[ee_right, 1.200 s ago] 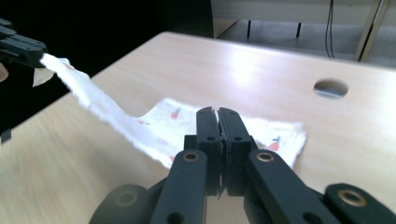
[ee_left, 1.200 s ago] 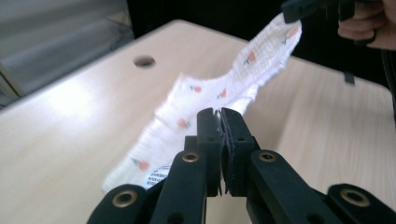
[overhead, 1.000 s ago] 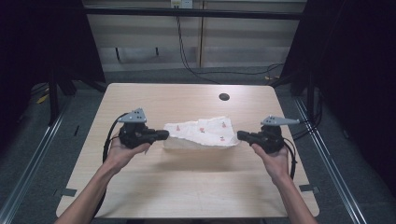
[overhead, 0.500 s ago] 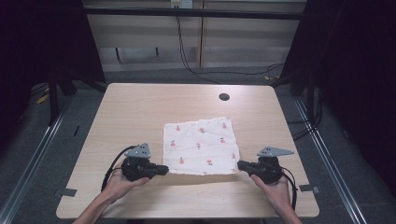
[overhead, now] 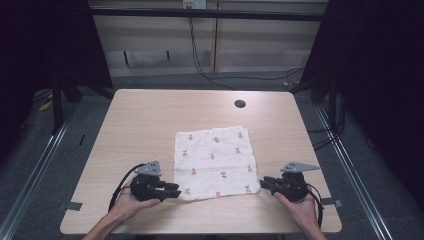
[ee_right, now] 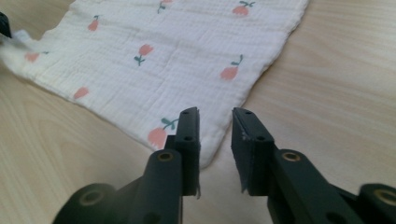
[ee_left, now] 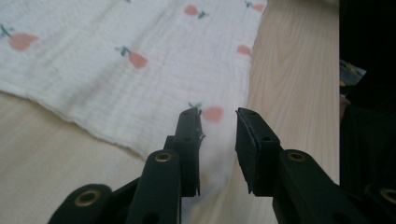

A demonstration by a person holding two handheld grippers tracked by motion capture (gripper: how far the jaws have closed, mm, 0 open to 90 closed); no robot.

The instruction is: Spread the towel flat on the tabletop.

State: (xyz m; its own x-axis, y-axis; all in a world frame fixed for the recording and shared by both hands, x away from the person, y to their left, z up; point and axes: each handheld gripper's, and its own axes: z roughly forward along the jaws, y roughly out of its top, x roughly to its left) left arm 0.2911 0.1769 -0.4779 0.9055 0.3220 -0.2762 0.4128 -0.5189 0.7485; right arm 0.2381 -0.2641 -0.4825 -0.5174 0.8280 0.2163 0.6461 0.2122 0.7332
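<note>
The cloth (overhead: 216, 162) was laid flat on the table (overhead: 140, 120), and its near corners (one at each side) had just been released by the opening left gripper (overhead: 172, 189) and right gripper (overhead: 264, 183), so that it could stay spread.

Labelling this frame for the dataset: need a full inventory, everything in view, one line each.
white muslin cloth with small red fruit print: 1, white and red, spread flat on the near middle of the table
light wooden table: 1, pale wood, centre of the high view
round black hole in the tabletop: 1, black, far side right of centre
black cables on the floor: several, black, beyond the table
left gripper: 1, black with grey plate, at the cloth's near left corner, jaws just opened, corner lying between them unpressed
right gripper: 1, black with grey plate, at the near right corner, jaws just opened, apart
person's hands: 2, one behind each gripper at the near edge
</note>
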